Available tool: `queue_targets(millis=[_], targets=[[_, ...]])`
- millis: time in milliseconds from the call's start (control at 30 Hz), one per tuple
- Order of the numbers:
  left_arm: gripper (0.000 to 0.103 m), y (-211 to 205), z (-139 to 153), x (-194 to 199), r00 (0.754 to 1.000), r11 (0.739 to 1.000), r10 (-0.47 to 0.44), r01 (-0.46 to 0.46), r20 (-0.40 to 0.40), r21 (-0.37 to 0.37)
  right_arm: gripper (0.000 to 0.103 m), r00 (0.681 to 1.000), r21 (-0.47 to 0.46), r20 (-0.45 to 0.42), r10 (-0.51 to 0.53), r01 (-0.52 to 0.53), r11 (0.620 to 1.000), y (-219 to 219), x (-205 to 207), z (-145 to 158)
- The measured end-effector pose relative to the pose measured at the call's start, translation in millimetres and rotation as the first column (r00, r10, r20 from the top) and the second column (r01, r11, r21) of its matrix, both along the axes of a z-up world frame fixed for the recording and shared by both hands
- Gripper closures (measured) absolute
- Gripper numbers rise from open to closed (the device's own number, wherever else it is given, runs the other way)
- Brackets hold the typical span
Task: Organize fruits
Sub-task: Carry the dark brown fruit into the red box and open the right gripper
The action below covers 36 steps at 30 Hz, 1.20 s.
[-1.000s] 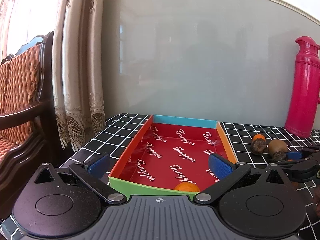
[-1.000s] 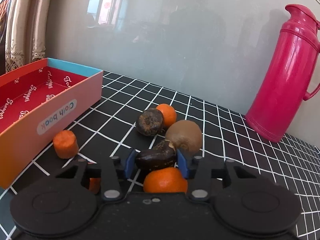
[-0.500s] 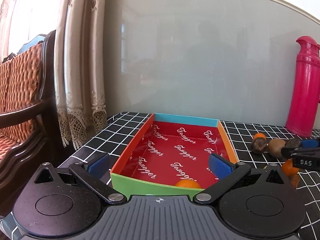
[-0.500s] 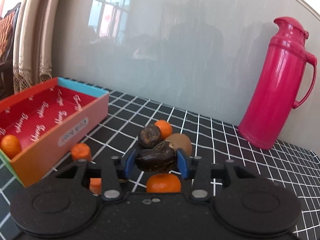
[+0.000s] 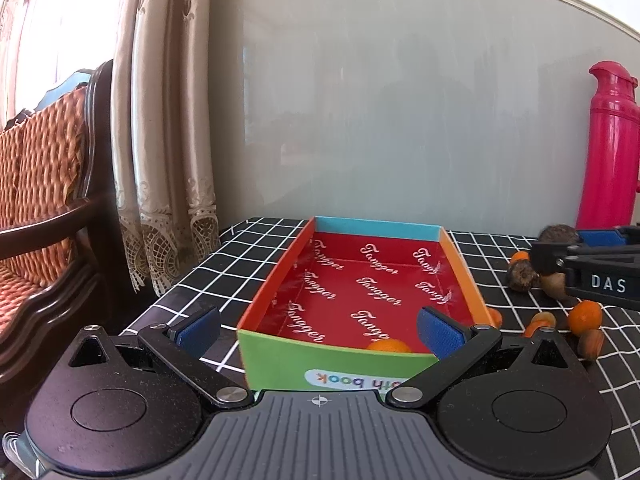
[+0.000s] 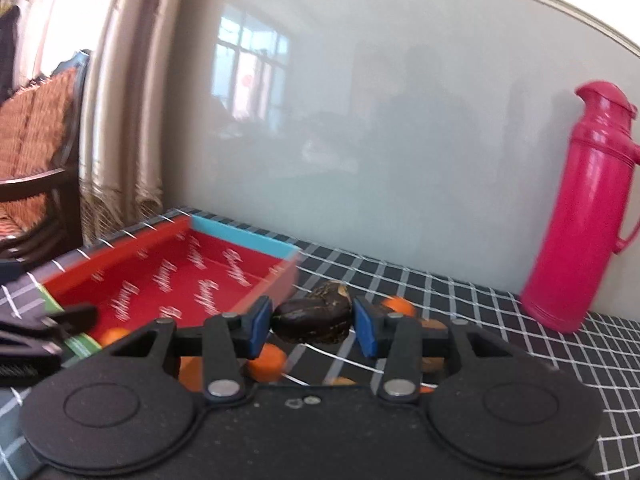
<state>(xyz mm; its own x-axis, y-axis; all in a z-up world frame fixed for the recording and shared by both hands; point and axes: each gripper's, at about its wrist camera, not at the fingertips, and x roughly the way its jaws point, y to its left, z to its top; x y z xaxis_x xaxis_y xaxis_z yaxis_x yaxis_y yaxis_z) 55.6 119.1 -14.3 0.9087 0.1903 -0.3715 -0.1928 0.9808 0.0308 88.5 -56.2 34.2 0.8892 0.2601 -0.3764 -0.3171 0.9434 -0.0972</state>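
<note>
- Your right tool [image 6: 312,322] is clamped on a dark wrinkled fruit [image 6: 314,320], both blue pads pressing its ends, at the centre of the right wrist view.
- That fruit hangs clear of the bench [image 6: 540,344], just right of the tray's near corner, not yet over the red floor.
- Your left tool [image 5: 318,326] stands wide with nothing between its pads; the tray's green end wall [image 5: 320,364] sits in the gap, low in the left wrist view.
- The tray [image 5: 466,276] holds one orange fruit [image 5: 389,346], tucked against the green wall at lower centre. By that count, one piece is sorted.
- Left outside, at the right edge of the left wrist view: a dark round fruit [image 5: 520,276], a small orange [image 5: 585,316], a brownish piece [image 5: 591,343] and a few more orange bits, partly hidden by your right tool.
- The pink flask [image 6: 580,208] stands upright at the far right, well apart from the pile.
- My reading: you are mid-carry on the second piece, with most of the heap yet to go.
</note>
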Motion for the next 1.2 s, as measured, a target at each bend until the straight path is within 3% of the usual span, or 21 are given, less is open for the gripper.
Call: queue_targets(millis=[367, 733, 1200], targets=[[0.0, 37.1, -1.4, -13.2, 0.997, 0.997, 0.072, -0.072, 0.011, -0.007, 0.061, 0.995, 0.016, -0.014, 0.096, -0.095, 0.995, 48.1, -2.7, -3.8], [0.0, 54.4, -2.6, -18.7, 0.995, 0.995, 0.102, -0.101, 0.008, -0.008, 0.059, 0.992, 0.009, -0.06, 0.11, -0.11, 0.994, 75.4, 3.9, -17.7], [0.0, 48.1, 0.0, -16.7, 0.995, 0.996, 0.093, -0.093, 0.019, -0.013, 0.053, 0.997, 0.013, -0.027, 0.077, -0.076, 0.997, 65.9, 1.0, -14.1]])
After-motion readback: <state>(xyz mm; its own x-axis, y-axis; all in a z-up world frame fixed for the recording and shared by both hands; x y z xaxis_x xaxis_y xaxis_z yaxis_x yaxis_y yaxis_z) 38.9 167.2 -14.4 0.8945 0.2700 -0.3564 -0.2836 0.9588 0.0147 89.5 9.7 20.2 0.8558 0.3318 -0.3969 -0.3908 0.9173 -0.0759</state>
